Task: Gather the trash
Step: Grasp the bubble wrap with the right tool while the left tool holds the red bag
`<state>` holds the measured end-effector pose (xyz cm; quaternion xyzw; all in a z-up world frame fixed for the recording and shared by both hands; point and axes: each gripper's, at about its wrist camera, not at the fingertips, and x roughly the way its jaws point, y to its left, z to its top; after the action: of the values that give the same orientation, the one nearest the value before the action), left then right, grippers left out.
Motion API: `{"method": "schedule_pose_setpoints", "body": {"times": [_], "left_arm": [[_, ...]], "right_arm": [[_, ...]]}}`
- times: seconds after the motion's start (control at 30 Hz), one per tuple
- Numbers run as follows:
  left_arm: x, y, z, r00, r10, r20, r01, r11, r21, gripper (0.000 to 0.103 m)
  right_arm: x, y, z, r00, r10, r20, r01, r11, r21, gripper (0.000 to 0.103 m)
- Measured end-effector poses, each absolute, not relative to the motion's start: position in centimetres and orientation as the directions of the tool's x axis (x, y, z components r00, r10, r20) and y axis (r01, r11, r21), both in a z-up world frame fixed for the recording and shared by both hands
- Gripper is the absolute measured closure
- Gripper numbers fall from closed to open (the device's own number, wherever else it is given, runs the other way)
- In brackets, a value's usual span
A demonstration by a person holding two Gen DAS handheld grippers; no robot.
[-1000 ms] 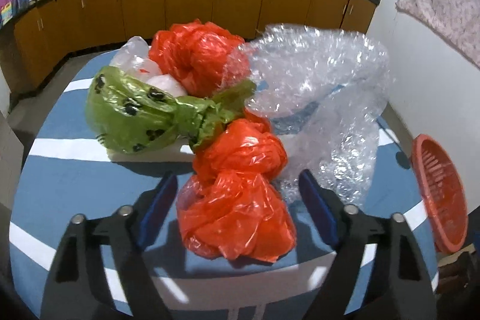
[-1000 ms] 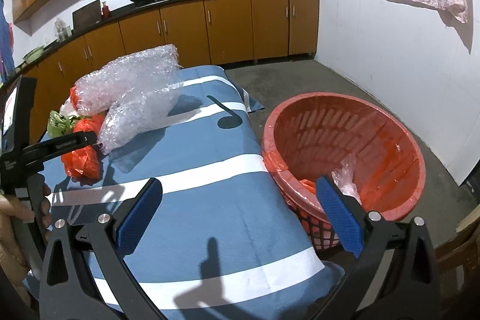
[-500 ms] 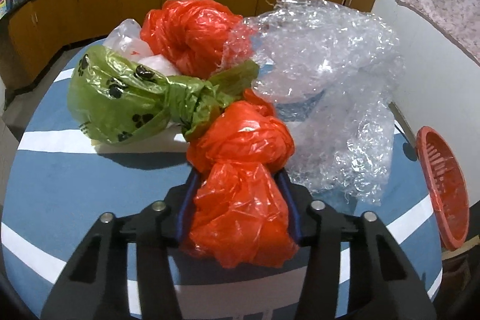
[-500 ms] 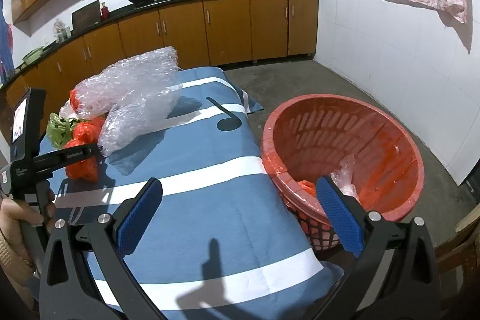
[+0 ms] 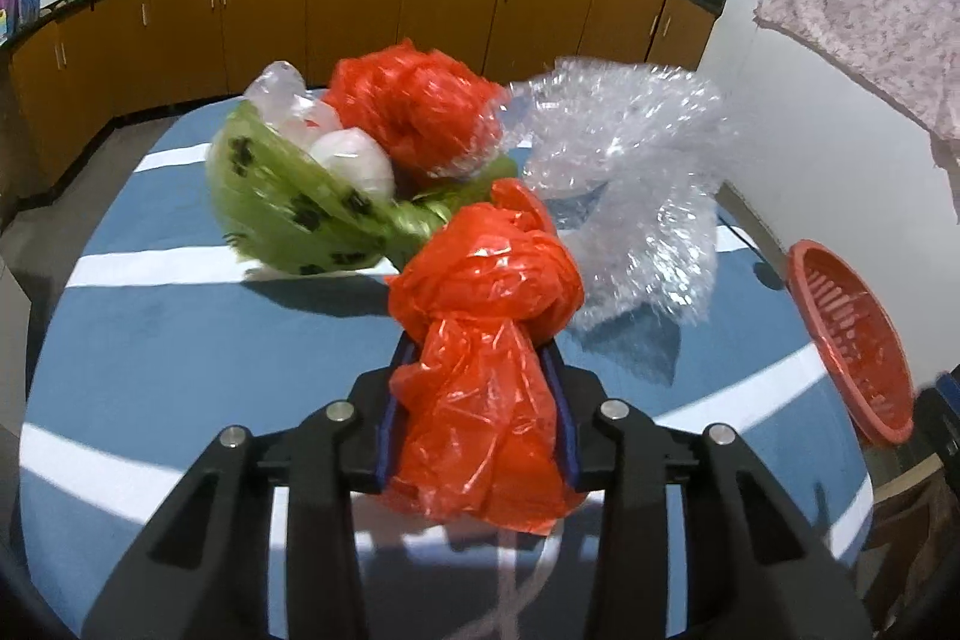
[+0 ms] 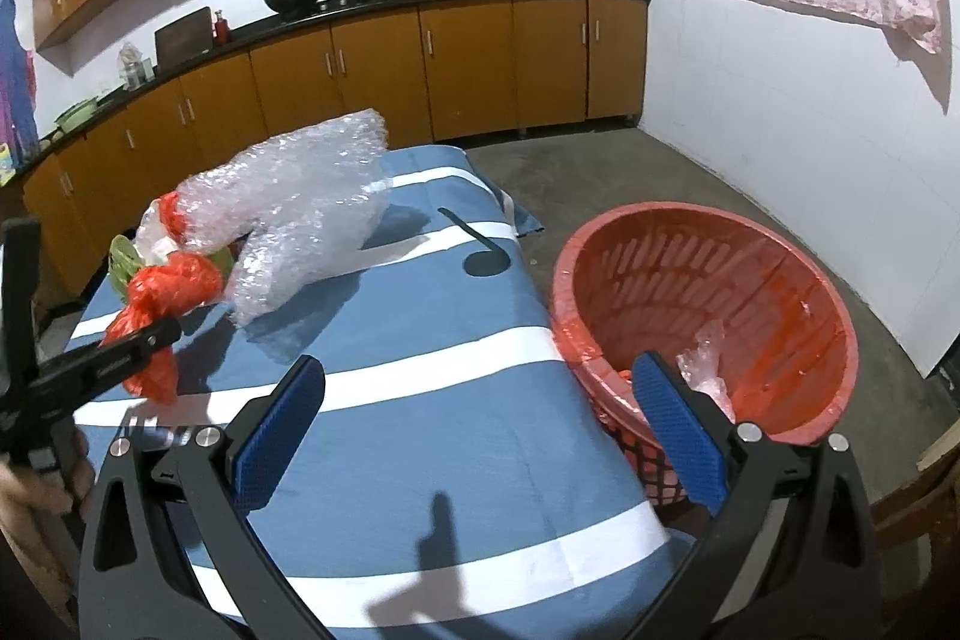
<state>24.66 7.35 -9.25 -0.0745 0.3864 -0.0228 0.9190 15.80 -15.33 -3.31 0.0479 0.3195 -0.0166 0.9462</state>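
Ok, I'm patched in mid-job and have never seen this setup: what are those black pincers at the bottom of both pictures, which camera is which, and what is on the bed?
No robot arm here: a person holds a two-finger gripper in each hand, and each carries a fisheye camera looking along its fingers.

In the left wrist view, the left gripper is closing its jaws on a knotted orange bag, whose plastic fills the gap between them. The right wrist view shows it from the side.

The right gripper is open, with nothing between its blue pads.

On the blue striped cover lie a green bag, another orange bag, white bags and bubble wrap. The red basket beside it already holds some trash.
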Motion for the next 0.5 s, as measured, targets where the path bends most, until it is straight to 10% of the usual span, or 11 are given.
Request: {"method": "schedule_pose_setpoints", "body": {"times": [0.5], "left_arm": [[16.0, 11.8, -6.2, 0.792, -0.040, -0.609, -0.038, 0.993, -0.114, 0.064]], "right_arm": [[17.6, -11.1, -2.0, 0.812, 0.075, -0.578, -0.003, 0.992, 0.125, 0.011]]}}
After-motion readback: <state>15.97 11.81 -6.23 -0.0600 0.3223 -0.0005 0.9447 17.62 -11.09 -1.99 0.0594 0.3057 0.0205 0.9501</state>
